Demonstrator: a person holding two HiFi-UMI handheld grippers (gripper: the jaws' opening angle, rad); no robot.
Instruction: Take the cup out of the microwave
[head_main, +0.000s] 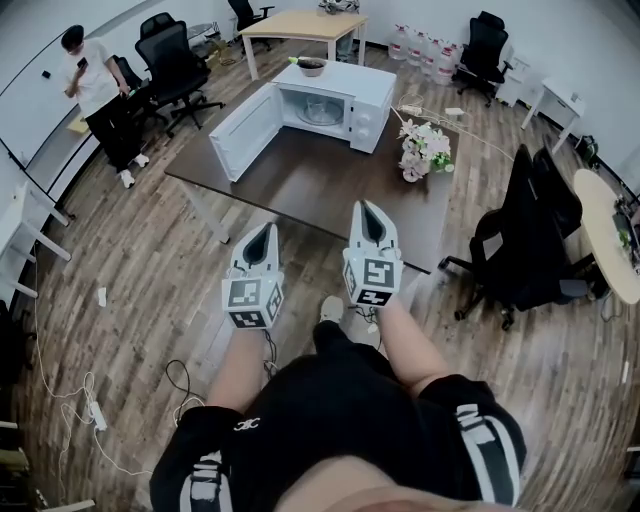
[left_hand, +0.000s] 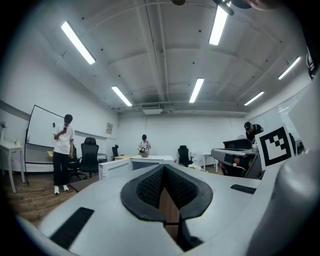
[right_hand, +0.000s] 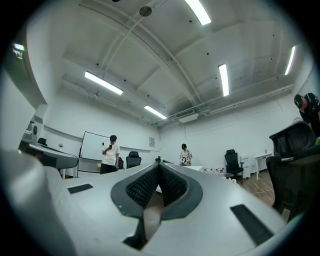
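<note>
- Approach stage: the left gripper (head_main: 263, 235) and the right gripper (head_main: 368, 215) are held side by side above the wooden floor (head_main: 150, 270). Both point at the dark table (head_main: 330, 195) just ahead of their tips.
- The left gripper's jaws are closed on each other, with nothing between the ribbed pads (left_hand: 150, 187).
- The right gripper's jaws are likewise pressed together at the tips and carry nothing.
- The microwave (head_main: 365, 100) stands on the far part of the table, well ahead of both pairs of jaws. Its door (head_main: 243, 130) is swung wide open, ahead and to the left of the left jaws.
- Inside the open cavity lies a pale glassy shape (head_main: 321, 110). At this size it cannot be told whether that is the cup or only the turntable plate. If the cup is there, it sits deep in the oven and well apart from either gripper.
- A bowl (head_main: 311, 66) rests on top of the microwave, and a bunch of flowers (head_main: 424, 150) stands on the table ahead and to the right of the right jaws.
- As a judgement, only the door-opening is done. Closing the distance, opening one pair of jaws, reaching in, gripping the cup and bringing it out all remain.
</note>
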